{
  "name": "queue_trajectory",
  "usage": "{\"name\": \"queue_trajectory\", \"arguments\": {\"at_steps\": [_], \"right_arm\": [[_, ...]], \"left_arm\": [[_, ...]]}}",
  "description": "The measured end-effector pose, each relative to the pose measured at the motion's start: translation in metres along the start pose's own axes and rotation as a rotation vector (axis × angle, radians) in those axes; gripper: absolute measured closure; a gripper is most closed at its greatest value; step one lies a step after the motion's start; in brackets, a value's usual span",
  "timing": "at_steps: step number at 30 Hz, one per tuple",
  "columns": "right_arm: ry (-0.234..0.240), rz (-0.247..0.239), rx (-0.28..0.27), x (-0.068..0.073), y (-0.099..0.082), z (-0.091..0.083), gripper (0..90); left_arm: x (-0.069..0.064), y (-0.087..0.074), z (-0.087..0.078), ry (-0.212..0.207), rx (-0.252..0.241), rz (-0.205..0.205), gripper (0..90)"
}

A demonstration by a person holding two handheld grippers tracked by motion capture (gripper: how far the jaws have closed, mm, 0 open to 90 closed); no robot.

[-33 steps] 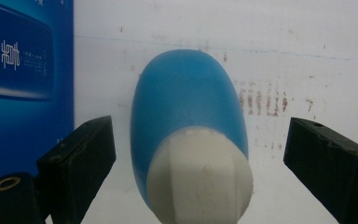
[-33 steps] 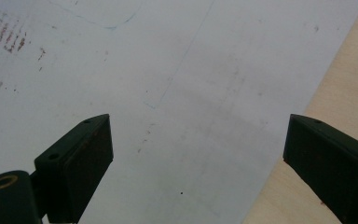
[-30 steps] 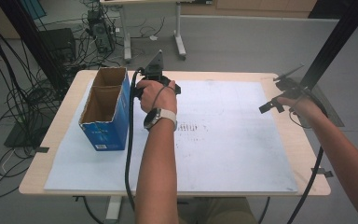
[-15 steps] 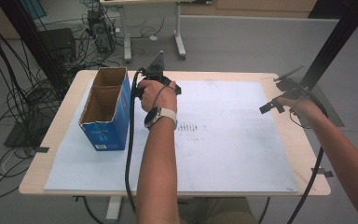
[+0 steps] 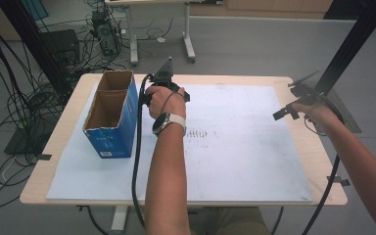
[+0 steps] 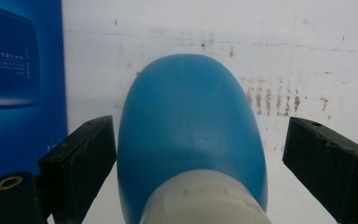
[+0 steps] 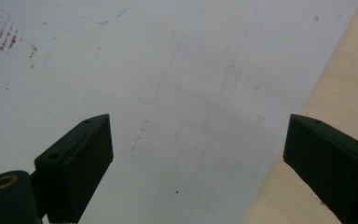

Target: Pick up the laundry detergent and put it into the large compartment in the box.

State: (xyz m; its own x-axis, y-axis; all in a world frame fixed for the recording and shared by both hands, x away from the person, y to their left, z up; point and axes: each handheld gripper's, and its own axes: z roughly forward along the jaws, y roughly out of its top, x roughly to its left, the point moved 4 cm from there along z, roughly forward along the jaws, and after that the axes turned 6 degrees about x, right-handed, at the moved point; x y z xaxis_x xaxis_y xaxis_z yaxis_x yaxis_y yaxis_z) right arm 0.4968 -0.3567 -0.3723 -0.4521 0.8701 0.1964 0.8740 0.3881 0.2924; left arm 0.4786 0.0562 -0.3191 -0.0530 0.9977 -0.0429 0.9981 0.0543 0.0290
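Note:
A blue rounded object [image 6: 189, 98] with a white base stands between the jaws of my left gripper [image 6: 200, 128]. The left jaw sits against its side and the right jaw stands a little apart from it, so the gripper is open around it. In the high view my left gripper [image 5: 169, 87] is at the far middle of the table, next to the blue cardboard box [image 5: 108, 139], and the hand covers the jaws. My right gripper [image 5: 288, 110] hovers open and empty over the right edge of the white sheet [image 7: 168, 93].
The blue box is open at the top and its blue side [image 6: 21, 70] stands close to the left of the blue object. The white sheet [image 5: 245, 147] covers most of the wooden table [image 5: 318, 161]. Rust-coloured marks [image 5: 203, 133] dot the sheet's middle.

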Motion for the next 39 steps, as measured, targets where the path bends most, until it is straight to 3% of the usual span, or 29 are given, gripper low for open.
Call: {"name": "queue_trajectory", "arguments": {"at_steps": [39], "right_arm": [[0.003,0.003,0.002,-0.0012,0.0003,0.0030,8.1]], "left_arm": [[0.0030,0.0020,0.0064,0.044,0.032,0.002,21.2]]}}
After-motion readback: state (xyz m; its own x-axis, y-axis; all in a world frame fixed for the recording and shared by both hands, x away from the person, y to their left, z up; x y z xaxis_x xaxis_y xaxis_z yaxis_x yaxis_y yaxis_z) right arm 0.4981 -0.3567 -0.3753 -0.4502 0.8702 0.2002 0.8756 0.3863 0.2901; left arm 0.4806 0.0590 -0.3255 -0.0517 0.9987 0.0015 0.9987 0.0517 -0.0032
